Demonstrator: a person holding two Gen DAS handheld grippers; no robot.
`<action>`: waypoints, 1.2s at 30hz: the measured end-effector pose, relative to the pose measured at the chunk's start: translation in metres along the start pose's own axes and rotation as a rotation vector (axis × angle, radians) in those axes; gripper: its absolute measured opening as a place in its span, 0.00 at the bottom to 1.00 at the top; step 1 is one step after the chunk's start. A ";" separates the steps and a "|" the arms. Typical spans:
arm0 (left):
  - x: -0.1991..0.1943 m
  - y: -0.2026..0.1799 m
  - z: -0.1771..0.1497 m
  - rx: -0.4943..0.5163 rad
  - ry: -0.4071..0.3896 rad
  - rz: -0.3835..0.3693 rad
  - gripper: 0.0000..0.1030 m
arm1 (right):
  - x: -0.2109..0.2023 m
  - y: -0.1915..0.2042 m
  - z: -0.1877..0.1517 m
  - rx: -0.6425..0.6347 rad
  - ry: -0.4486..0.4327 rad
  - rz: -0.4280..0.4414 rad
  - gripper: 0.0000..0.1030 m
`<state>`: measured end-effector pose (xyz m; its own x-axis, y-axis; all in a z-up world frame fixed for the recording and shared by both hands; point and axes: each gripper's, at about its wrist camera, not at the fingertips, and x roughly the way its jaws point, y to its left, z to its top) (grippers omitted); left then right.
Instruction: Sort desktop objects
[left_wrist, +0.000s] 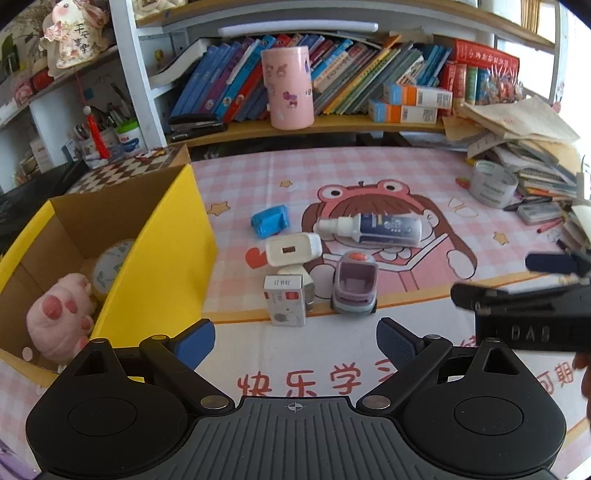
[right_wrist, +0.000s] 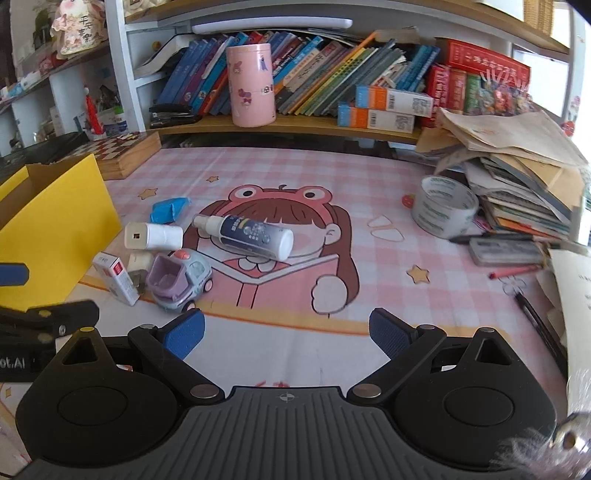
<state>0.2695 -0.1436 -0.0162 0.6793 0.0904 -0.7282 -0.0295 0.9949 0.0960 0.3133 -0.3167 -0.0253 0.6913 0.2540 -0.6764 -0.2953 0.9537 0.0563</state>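
- At lower centre of the left wrist view, the left gripper (left_wrist: 295, 341) hung above the pink desk mat (left_wrist: 369, 173) with its blue pads spread wide and nothing between them.
- At lower centre of the right wrist view, the right gripper (right_wrist: 286, 332) was likewise spread wide and empty; its side also showed at the right edge of the left view.
- Step in hand, as judged: between picks. The yellow box (left_wrist: 162, 251) at left already held a pink plush paw (left_wrist: 62, 317) and a round object I could not identify.
- Objects not yet sorted lay clustered mid-frame: staple box (left_wrist: 286, 301) standing directly ahead of the left fingers, near but apart; toy car (left_wrist: 354, 288) just right of it; white charger (left_wrist: 293, 249) behind; spray bottle (left_wrist: 373, 229) lying on its side further back; blue packet (left_wrist: 269, 220) at the rear left.
- Next move, as judged: advance the left gripper onto the staple box, straddle its narrow sides, then close.
- Risk: the box stood touching or nearly touching a small white item behind it; I could not tell which.
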 end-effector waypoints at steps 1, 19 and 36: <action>0.002 -0.001 -0.001 0.006 0.002 -0.002 0.93 | 0.003 0.000 0.002 -0.007 -0.001 0.003 0.94; 0.056 0.006 0.010 -0.074 0.030 0.056 0.55 | 0.007 -0.005 0.004 -0.033 0.018 0.055 0.94; 0.005 0.021 0.004 -0.132 -0.043 0.010 0.28 | 0.028 0.028 0.005 -0.128 0.031 0.178 0.94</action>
<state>0.2756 -0.1220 -0.0150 0.7088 0.1017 -0.6980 -0.1314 0.9913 0.0110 0.3277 -0.2822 -0.0391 0.6010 0.4096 -0.6863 -0.4934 0.8657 0.0846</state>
